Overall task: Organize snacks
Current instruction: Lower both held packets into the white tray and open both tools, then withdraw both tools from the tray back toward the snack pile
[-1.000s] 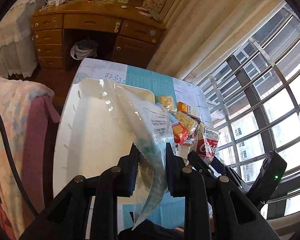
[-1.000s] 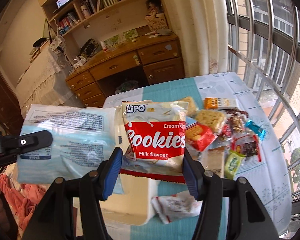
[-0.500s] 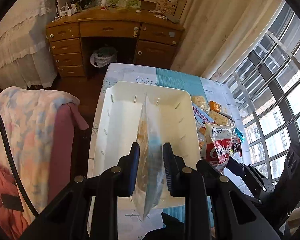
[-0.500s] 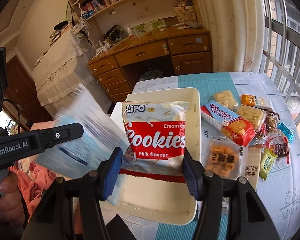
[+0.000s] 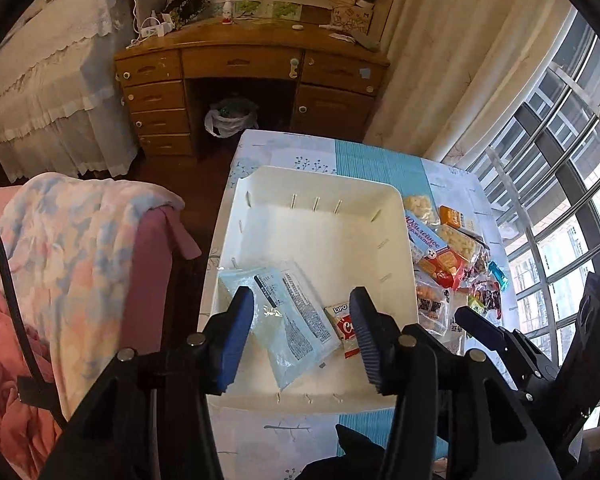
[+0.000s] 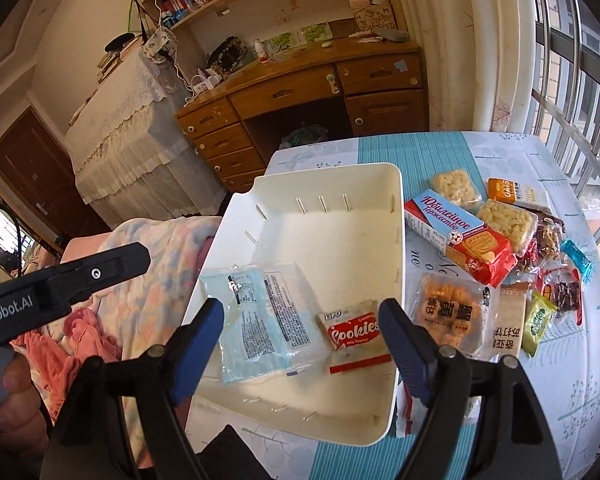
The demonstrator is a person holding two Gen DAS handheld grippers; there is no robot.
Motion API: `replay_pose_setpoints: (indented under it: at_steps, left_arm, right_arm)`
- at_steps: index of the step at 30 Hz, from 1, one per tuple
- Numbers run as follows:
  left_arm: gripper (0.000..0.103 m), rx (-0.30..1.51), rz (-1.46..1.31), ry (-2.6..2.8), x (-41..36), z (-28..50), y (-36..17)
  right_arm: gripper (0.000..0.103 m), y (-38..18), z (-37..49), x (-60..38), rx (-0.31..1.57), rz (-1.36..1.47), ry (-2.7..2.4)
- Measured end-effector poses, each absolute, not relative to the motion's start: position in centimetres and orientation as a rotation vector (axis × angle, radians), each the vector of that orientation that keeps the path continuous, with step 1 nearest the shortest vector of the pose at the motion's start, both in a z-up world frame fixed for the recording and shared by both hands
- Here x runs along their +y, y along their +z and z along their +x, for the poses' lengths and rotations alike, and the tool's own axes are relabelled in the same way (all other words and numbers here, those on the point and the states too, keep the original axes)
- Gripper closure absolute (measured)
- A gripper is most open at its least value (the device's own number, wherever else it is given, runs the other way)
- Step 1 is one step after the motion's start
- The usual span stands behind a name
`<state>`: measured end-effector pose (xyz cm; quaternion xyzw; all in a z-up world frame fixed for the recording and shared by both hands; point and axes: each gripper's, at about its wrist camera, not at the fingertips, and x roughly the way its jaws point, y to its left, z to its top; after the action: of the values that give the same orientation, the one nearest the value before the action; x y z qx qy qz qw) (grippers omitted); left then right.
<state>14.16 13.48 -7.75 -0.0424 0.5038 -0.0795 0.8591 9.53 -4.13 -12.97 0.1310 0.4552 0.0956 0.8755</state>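
Observation:
A white tray [image 5: 312, 184] [image 6: 328, 172] sits on the patterned table. Two packets lie flat at its near end: a pale blue printed packet [image 5: 296, 320] [image 6: 260, 320] and, to its right, a red and white cookies packet [image 5: 342, 324] [image 6: 354, 334]. My left gripper [image 5: 302, 294] hovers above them with its jaws opening, and its pads touch nothing. My right gripper [image 6: 300, 306] hangs over the same spot, jaws also opening and empty. In the right wrist view, one left finger [image 6: 100, 272] shows at the left, with a hand on the handle.
Several loose snacks lie on the table right of the tray, among them a blue and red biscuit pack [image 6: 460, 236], an orange cracker bag [image 6: 450, 316] and small candies [image 6: 540, 316]. A blanket-draped pink chair [image 5: 80, 240] stands left. Beyond is a wooden desk [image 5: 252, 64].
Both packets have left the jaws and now lie in the tray. Both grippers have opened wider; the left gripper turned its packet edge-on above the tray before the drop.

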Motion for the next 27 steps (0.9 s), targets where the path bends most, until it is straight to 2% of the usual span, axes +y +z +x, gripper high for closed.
replay_pose_setpoints:
  at_steps: [13,16,27]
  left_arm:
    - [0.054,1.048,-0.102,-0.153,11.8,12.4,-7.2]
    - [0.047,1.034,-0.105,-0.158,10.9,11.8,-6.8]
    - [0.038,1.047,-0.154,-0.18,5.1,10.4,-6.7]
  right_arm:
    - [0.022,-12.2,8.4,-6.5,0.92,0.282,0.209]
    - [0.022,-11.8,8.3,-7.9,0.913,0.278,0.199]
    - [0.023,-10.8,7.0,-13.6,0.923,0.244,0.204]
